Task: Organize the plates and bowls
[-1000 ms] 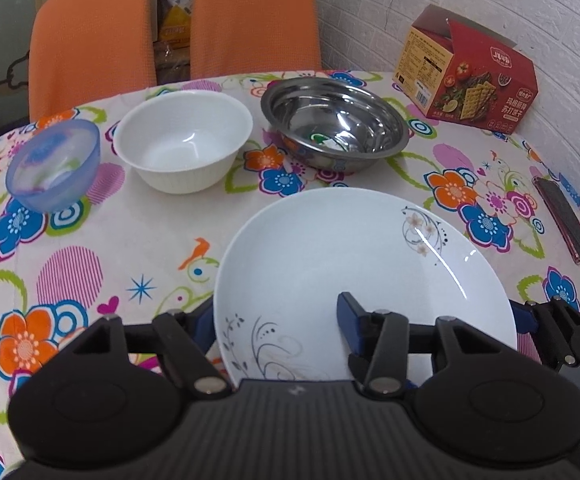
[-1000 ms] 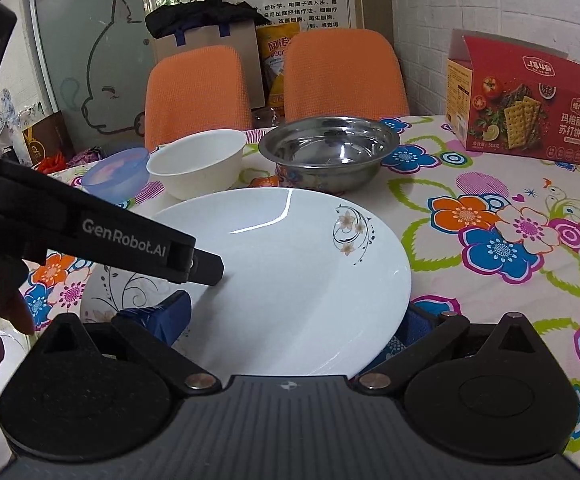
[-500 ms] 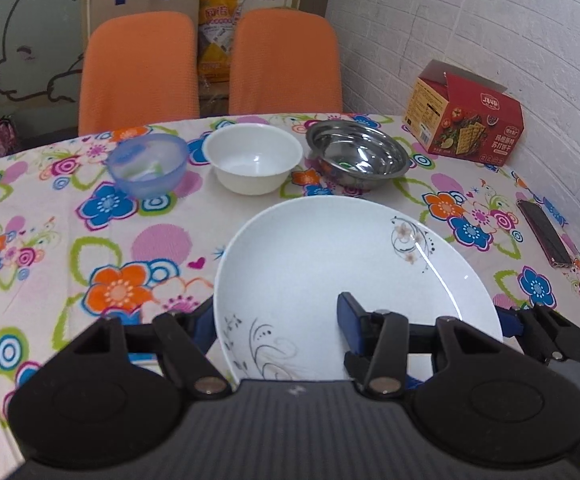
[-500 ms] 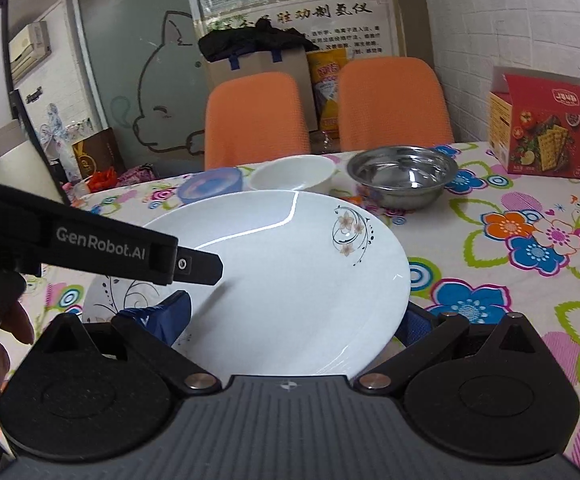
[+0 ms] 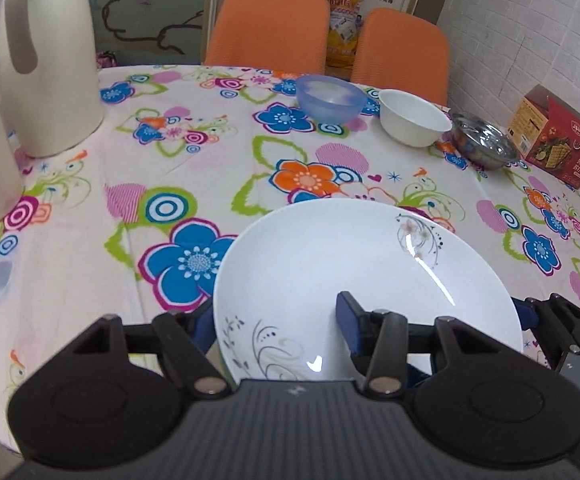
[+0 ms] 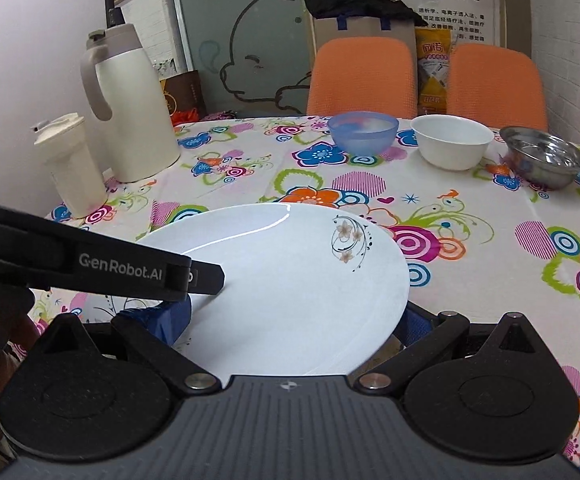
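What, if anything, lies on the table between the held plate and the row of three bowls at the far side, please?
Nothing visible does. Only bare flowered tablecloth separates the white plate from the blue bowl, white bowl and steel bowl. The jug and cup stand well off to the left.

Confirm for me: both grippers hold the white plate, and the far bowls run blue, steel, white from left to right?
Not quite. The right wrist view shows blue bowl, white bowl, then steel bowl. Both grippers do hold the white plate.
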`<state>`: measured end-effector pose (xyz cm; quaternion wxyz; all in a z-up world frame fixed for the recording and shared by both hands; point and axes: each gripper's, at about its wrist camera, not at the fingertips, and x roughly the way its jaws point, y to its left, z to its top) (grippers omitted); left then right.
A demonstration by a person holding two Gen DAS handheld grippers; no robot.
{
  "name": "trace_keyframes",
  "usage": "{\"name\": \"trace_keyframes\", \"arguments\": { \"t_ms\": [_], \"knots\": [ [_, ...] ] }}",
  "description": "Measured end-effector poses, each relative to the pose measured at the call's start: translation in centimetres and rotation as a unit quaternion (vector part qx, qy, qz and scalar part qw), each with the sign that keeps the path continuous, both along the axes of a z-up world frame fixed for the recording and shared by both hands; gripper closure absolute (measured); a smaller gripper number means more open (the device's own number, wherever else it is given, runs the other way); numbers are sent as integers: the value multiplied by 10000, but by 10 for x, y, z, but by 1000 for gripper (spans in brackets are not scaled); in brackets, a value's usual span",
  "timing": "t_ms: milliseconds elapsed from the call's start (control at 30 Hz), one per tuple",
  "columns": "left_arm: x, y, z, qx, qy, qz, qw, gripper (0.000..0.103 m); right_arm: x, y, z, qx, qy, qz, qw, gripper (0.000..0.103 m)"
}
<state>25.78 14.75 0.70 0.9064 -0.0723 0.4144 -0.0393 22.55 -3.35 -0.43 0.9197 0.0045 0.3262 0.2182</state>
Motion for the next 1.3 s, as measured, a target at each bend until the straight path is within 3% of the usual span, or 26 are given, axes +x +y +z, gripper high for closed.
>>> {"name": "trace_keyframes", "arguments": {
  "t_ms": [167, 433, 833, 967, 1067, 1200, 1300],
  "knots": [
    [-1, 9, -12, -216, 5, -51, 9998, 54, 2, 0, -8, -10, 165, 53, 9998, 12],
    [-7, 17, -10, -485, -226, -114, 9985, 41, 4, 1, -7, -10, 251, 144, 9996, 13],
    [-15, 20, 4, -462, -475, -48, 9978, 33, 3, -6, 2, 32, 180, -30, 9998, 13],
    [-16, 23, 6, -523, -517, 41, 9973, 33, 7, 0, -2, -467, 236, -6, 9986, 12],
    [-17, 23, 8, -541, -545, 26, 9970, 32, 11, -11, -5, -182, 436, 3, 9989, 13],
    [-19, 22, 9, -562, -545, 30, 9969, 32, 9, -24, 3, 26, 76, -346, 9994, 13],
    [-19, 22, 9, -582, -531, 36, 9969, 32, 14, -38, 5, 331, 174, -501, 9980, 13]
  ]
}}
